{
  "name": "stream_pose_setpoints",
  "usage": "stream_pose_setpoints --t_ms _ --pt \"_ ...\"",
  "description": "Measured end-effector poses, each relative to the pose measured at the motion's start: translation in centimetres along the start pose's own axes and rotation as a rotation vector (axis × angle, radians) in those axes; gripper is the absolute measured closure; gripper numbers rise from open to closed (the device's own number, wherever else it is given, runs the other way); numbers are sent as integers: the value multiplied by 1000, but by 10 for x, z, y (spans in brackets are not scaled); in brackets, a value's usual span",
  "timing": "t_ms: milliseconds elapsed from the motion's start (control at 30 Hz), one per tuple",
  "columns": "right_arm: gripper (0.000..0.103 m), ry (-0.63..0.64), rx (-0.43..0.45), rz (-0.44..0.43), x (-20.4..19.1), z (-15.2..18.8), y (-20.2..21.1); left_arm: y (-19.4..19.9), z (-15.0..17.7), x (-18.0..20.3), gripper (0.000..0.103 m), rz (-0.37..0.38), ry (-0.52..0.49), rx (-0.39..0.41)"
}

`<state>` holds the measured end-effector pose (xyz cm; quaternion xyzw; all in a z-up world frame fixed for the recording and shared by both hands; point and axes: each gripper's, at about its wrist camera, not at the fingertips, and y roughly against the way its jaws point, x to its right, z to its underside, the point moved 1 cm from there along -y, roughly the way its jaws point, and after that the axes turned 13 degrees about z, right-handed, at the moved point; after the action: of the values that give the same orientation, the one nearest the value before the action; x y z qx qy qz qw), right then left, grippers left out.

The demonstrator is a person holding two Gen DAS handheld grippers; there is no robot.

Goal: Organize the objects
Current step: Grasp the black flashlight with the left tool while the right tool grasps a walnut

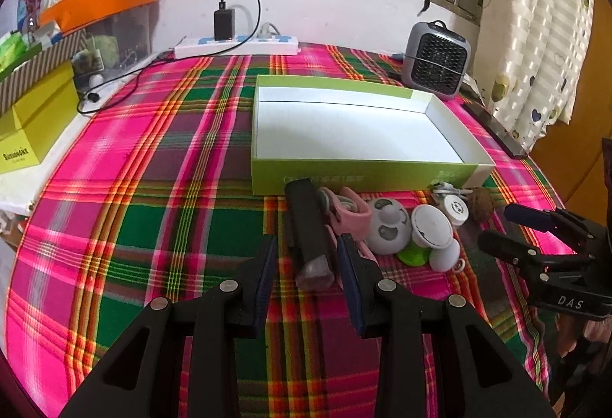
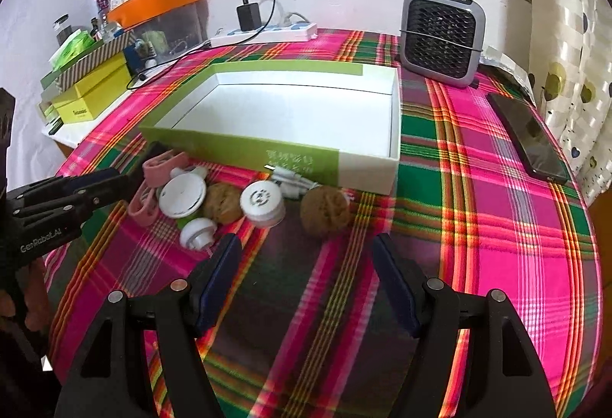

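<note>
Several small objects lie in a group on the plaid tablecloth (image 2: 497,246), just in front of the green box (image 1: 359,173), which is white inside. The left gripper (image 1: 308,249) is released, with its fingers on both sides of a black bar (image 1: 306,226). The right gripper (image 2: 306,249) is released too, near a brown ball (image 2: 325,205).

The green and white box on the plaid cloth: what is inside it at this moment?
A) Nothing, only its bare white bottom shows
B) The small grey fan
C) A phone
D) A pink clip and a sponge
A: the green and white box shows only a bare white floor, while the pink clip, the brown sponge and the other small items lie on the cloth in front of it.
</note>
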<state>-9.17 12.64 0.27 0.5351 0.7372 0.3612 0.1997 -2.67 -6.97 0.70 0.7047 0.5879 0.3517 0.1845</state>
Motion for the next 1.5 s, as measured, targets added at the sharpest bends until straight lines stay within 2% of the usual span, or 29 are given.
stream_pose_setpoints --t_ms 133,267,400,467,567,900,1000,1067,1500 --pt "34 -10 -2 2 4 -4 -6 -6 -3 -5 72 6 14 -10" --pt "52 -9 -9 -2 4 -8 -11 -9 -7 -7 72 13 17 -9" --pt "55 -12 -23 -10 4 -10 -16 -12 -11 -9 72 19 21 -9" --pt "66 -11 -25 -9 4 -11 -18 -13 -12 -9 72 23 23 -11" --pt "72 -9 -39 -11 4 -13 -22 -14 -13 -10 72 27 29 -14" --pt "73 -2 -38 -11 3 -12 -21 -16 -9 -17 74 42 71 -50" --pt "73 -3 -38 -12 3 -13 -22 -21 -10 -16 78 41 71 -60" --pt "73 -1 -38 -11 2 -13 -21 -23 -12 -17 81 47 73 -59" --pt "73 5 -17 -11 2 -12 -14 -12 -12 -17 82 38 70 -31"
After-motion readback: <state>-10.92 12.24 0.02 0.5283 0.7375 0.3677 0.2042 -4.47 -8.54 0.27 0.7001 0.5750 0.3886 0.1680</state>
